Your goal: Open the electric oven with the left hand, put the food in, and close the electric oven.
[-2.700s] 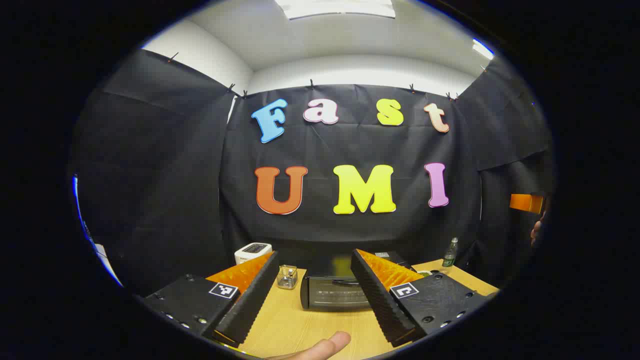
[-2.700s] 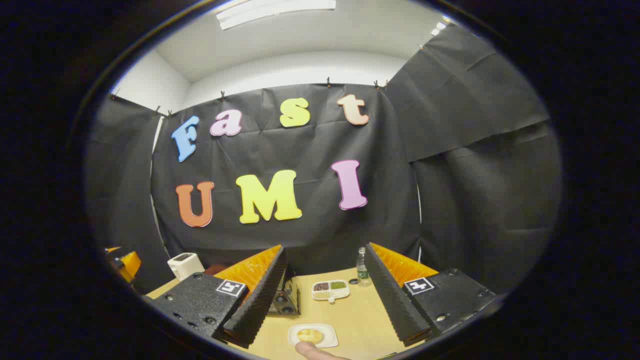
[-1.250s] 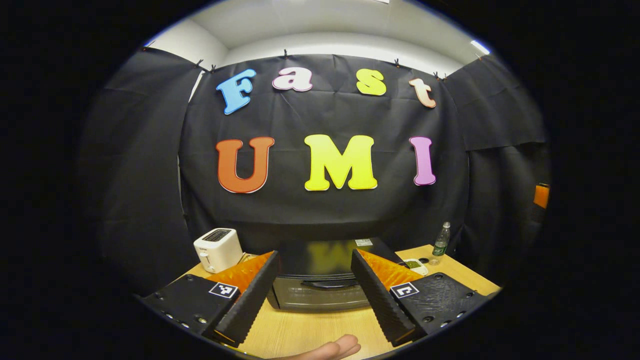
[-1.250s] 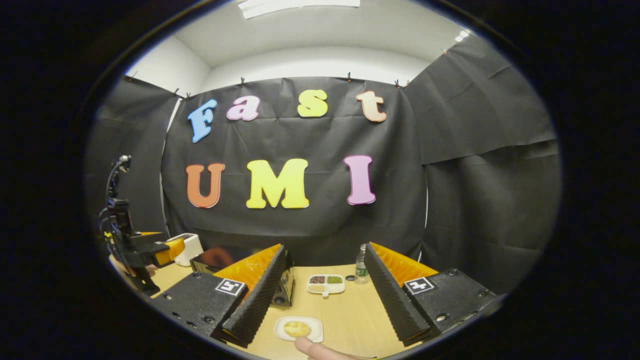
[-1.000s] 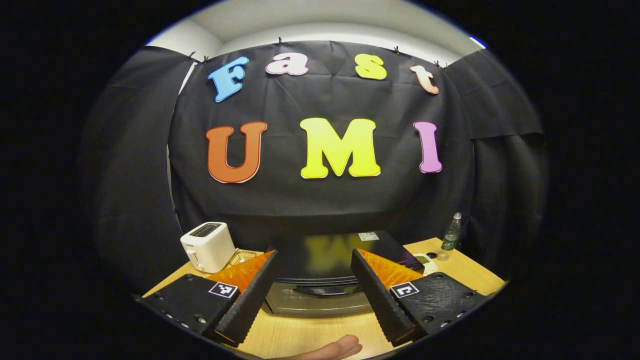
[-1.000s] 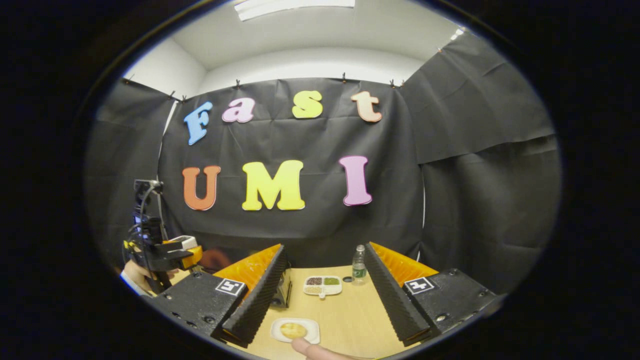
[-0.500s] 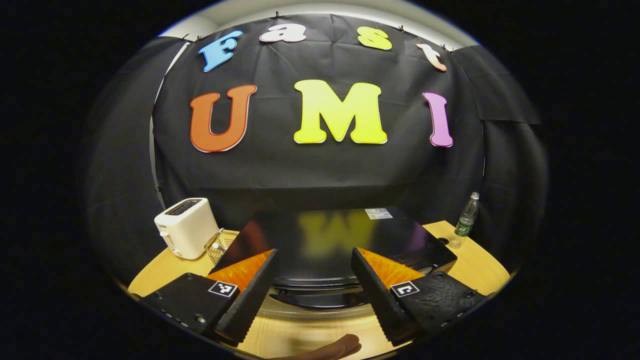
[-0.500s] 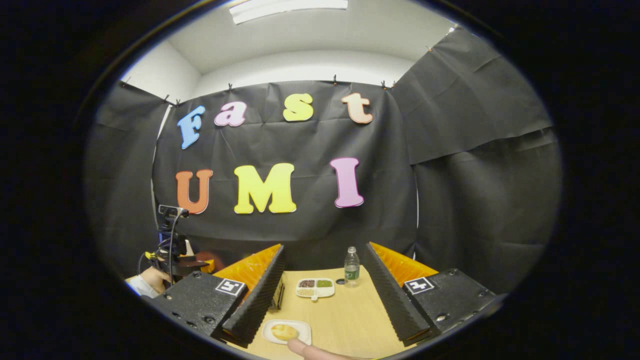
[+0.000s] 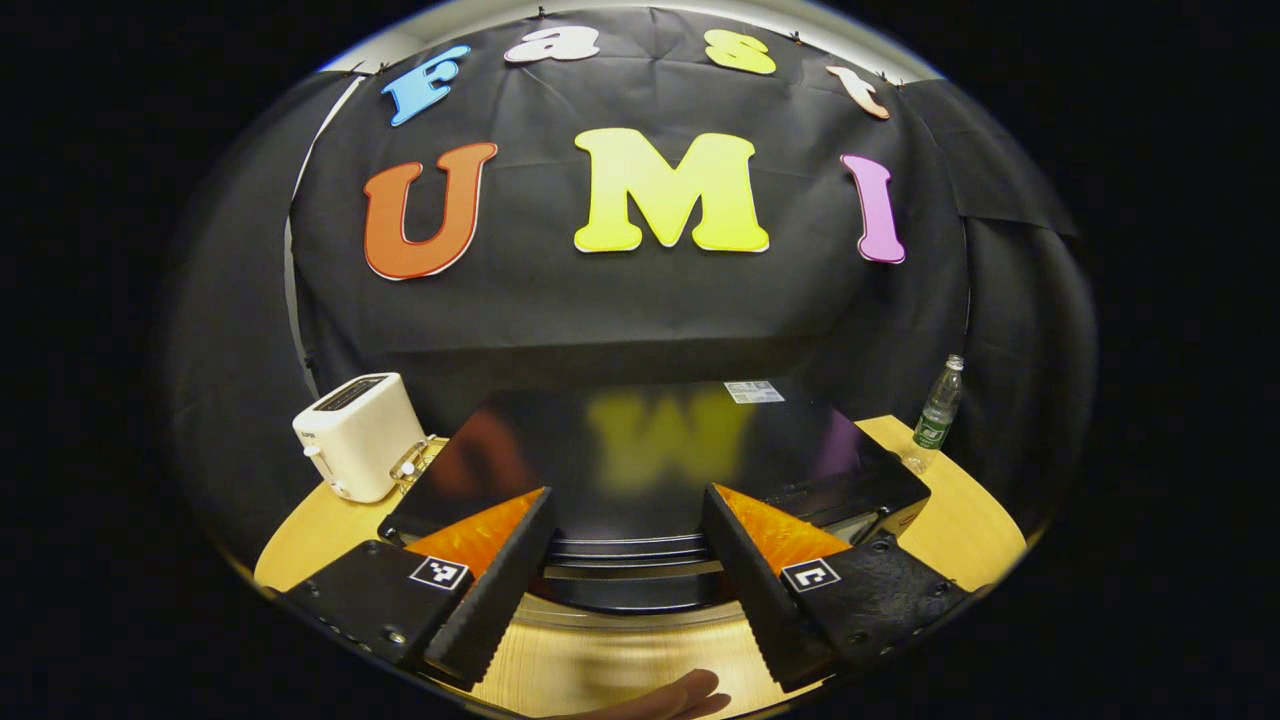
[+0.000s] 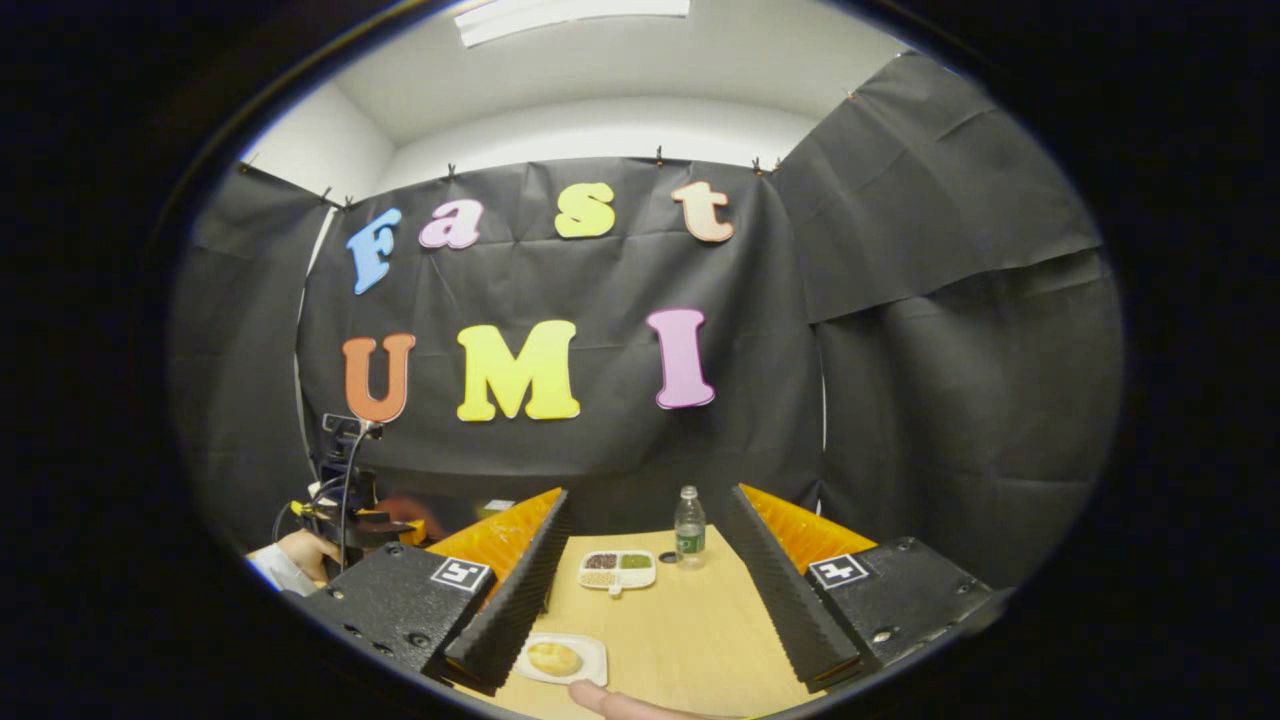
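Your left gripper (image 9: 625,535) hovers close in front of the black electric oven (image 9: 650,470), jaws spread wide and holding nothing, the two fingers framing the upper edge of the oven's closed door and its dark handle (image 9: 635,592). The oven sits on the wooden bench (image 9: 960,510), with a white toaster (image 9: 350,435) just to its left and a wire basket (image 9: 412,462) tucked between the two. A plastic water bottle (image 9: 935,410) stands upright at the bench's far right corner. Your fingertip (image 9: 680,692) shows at the bottom edge of the left gripper view. In the right gripper view, your right gripper (image 10: 640,545) is held above the bench, jaws likewise wide apart and empty. Below it, a bread roll (image 10: 553,657) rests on a small white plate (image 10: 590,662), near the left finger. Farther back lie a divided dish of grains (image 10: 617,568) and the water bottle, just beside each other. At the left edge, your other hand (image 10: 305,550) grips the left gripper at the oven.
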Motion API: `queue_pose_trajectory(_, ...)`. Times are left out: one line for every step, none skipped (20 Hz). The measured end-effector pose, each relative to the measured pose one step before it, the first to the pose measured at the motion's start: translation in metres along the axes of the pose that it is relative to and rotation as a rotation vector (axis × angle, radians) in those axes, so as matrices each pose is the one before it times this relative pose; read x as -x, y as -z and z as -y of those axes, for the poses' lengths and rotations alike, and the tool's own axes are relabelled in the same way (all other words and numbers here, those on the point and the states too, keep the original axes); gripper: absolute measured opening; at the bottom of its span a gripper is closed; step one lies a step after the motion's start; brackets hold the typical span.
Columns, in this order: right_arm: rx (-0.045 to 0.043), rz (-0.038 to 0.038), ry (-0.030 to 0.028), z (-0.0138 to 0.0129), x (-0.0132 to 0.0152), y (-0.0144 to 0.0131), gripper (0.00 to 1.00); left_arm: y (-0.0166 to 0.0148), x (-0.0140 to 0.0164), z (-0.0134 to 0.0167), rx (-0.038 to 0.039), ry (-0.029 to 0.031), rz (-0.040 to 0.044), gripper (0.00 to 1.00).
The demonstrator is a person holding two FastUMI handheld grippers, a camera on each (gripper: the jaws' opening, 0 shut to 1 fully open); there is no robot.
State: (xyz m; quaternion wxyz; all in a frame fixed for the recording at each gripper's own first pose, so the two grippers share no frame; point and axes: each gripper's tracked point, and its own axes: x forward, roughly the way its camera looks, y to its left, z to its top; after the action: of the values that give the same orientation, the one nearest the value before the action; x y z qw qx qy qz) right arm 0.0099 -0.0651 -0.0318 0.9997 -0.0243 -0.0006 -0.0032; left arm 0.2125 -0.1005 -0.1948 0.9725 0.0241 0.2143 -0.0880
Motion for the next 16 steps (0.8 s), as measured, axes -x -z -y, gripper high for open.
queue_pose_trajectory(-0.00284,-0.00318,0.00112,0.00014,0.00199,0.00167,0.95,0.00109,0.00173,0.00059,-0.00219,-0.00081,-0.00005,0.99)
queue_pose_trajectory(-0.00318,-0.0018,0.00025,-0.00014,0.00189,0.00039,0.94,0.00158,0.00157,0.00049,0.00222,-0.00106,0.0087,0.99)
queue_pose_trajectory(-0.00324,-0.00221,-0.00027,0.00005,0.00269,0.001,0.94,0.00167,0.00421,0.00139,-0.00287,-0.00258,0.00205,0.99)
queue_pose_trajectory(-0.00013,-0.0021,-0.00225,-0.00085,0.0027,-0.00003,0.94,-0.00071,0.00417,-0.00004,-0.00664,0.00213,0.01623,0.98)
queue_pose_trajectory(0.00162,-0.00329,-0.00096,-0.00168,0.00238,0.00101,0.94,0.00162,0.00298,-0.0004,0.0018,0.00407,0.00006,0.99)
queue_pose_trajectory(0.00215,-0.00061,0.00017,0.00004,0.00193,-0.00068,0.94,0.00658,0.00475,0.00122,0.0046,0.0019,-0.00978,0.98)
queue_pose_trajectory(0.003,0.00075,0.00024,-0.00043,0.00329,-0.00048,1.0,-0.00185,0.00405,0.00141,0.00515,0.00441,0.00891,0.99)
queue_pose_trajectory(0.00252,0.00079,0.00212,-0.00011,0.00314,-0.0016,0.95,0.00178,-0.00141,-0.00068,-0.0012,0.00478,-0.00715,0.99)
queue_pose_trajectory(0.00306,0.00069,0.0001,-0.0005,0.0026,-0.00025,0.94,-0.00037,0.00336,-0.00036,0.0015,0.00271,0.00599,0.98)
queue_pose_trajectory(0.00093,0.00192,0.00037,-0.00013,0.00381,-0.00112,0.94,0.0026,0.00389,-0.00005,0.00563,-0.00001,-0.00815,0.98)
queue_pose_trajectory(0.00012,0.00134,0.00275,0.00055,0.00313,-0.00014,0.94,0.00105,0.00463,0.00074,0.00059,-0.00125,0.00616,0.99)
queue_pose_trajectory(0.00031,0.00133,0.00197,0.00021,0.00245,-0.00052,0.94,0.00248,0.00429,0.00016,-0.003,-0.0004,-0.00306,0.98)
queue_pose_trajectory(0.00094,0.00045,0.00107,0.0003,0.00298,0.00007,0.94,0.00192,0.00533,0.00014,-0.00476,0.0005,0.0075,0.98)
queue_pose_trajectory(0.00071,0.00025,-0.00099,-0.00064,0.00294,-0.00014,0.94,0.00387,0.00555,0.00055,0.00037,0.00019,0.00108,0.98)
queue_pose_trajectory(0.00102,0.00054,-0.00113,-0.0005,0.00343,0.00041,0.94,0.00347,0.00602,0.0007,0.00167,-0.00046,0.00224,0.98)
queue_pose_trajectory(0.00065,-0.00057,0.00016,-0.0005,0.00308,0.00063,0.94,0.00401,0.00509,-0.00011,-0.00121,-0.00111,0.00212,0.98)
